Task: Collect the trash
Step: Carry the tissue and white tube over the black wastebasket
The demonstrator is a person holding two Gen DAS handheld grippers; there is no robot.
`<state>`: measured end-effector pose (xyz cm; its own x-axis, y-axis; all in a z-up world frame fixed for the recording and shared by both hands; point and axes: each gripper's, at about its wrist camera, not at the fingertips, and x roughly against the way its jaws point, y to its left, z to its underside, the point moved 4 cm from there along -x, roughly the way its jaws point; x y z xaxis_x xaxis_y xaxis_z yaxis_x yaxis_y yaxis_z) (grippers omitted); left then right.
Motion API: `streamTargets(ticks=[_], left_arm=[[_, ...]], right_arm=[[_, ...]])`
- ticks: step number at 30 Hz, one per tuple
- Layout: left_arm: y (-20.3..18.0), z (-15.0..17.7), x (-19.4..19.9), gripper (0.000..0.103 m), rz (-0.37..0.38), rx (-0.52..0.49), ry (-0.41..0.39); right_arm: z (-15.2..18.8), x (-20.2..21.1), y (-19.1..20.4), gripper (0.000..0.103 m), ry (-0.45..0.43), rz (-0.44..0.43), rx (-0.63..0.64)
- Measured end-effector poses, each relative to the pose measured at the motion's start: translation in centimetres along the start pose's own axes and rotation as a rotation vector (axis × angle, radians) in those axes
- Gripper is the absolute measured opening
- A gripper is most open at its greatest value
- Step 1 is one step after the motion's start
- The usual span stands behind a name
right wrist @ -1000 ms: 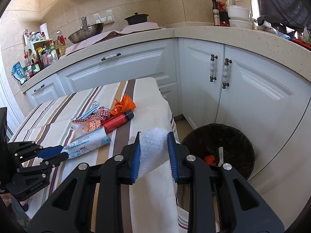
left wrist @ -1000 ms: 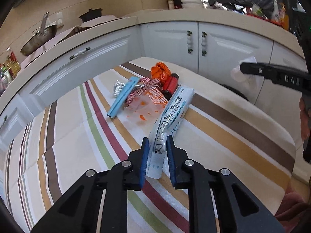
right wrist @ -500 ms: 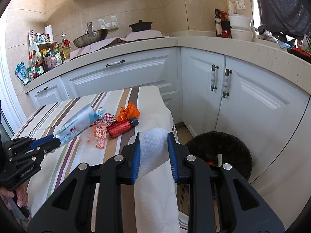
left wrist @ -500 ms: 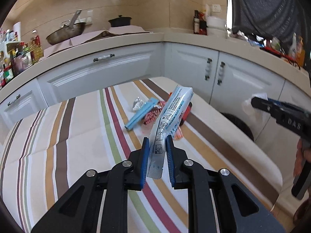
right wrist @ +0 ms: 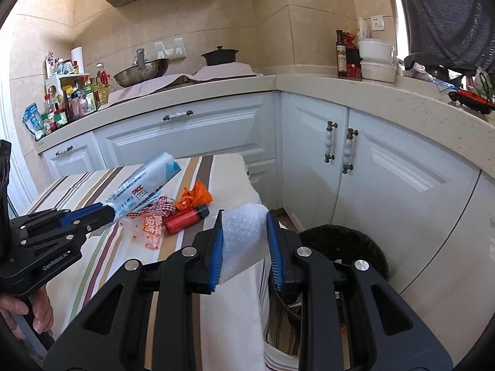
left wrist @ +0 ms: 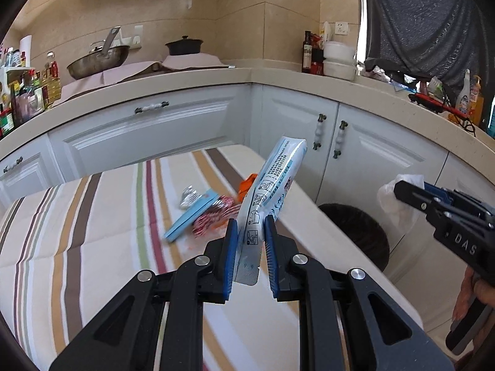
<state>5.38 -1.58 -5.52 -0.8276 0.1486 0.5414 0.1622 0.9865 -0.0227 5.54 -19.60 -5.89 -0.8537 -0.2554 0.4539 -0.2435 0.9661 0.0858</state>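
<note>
Two grippers loaded. Left gripper (left wrist: 250, 249) clamps the flat end of a white-blue wrapper (left wrist: 272, 185), raised clear of the striped tablecloth (left wrist: 92, 247). Right gripper (right wrist: 244, 244) pinches white foam (right wrist: 243, 236) near the black bin (right wrist: 346, 244). Remaining litter lies on cloth.

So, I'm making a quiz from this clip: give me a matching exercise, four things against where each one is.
Things:
1. blue-white pouch
2. white wad
3. red tube
4. bin

Places:
A. lying on the striped cloth
B. on the floor by the cabinets
C. clamped in the left gripper
D. clamped in the right gripper

Pairs: 1-C, 2-D, 3-A, 4-B
</note>
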Motion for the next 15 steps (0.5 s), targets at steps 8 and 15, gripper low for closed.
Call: streamTargets(ticks=[8,15], left_arm=[[-2.6,-1.1,-1.3,0.019,0.024,-0.012,-0.010],[-5.6,-2.0,-2.5,0.019,0.048,-0.031,-0.015]], right_arm=[[-0.4,0.8,-2.8,0.025,-0.026,0.062,-0.016],[-0.6,1.6,-5.6,0.025,-0.061,0.149,-0.016]])
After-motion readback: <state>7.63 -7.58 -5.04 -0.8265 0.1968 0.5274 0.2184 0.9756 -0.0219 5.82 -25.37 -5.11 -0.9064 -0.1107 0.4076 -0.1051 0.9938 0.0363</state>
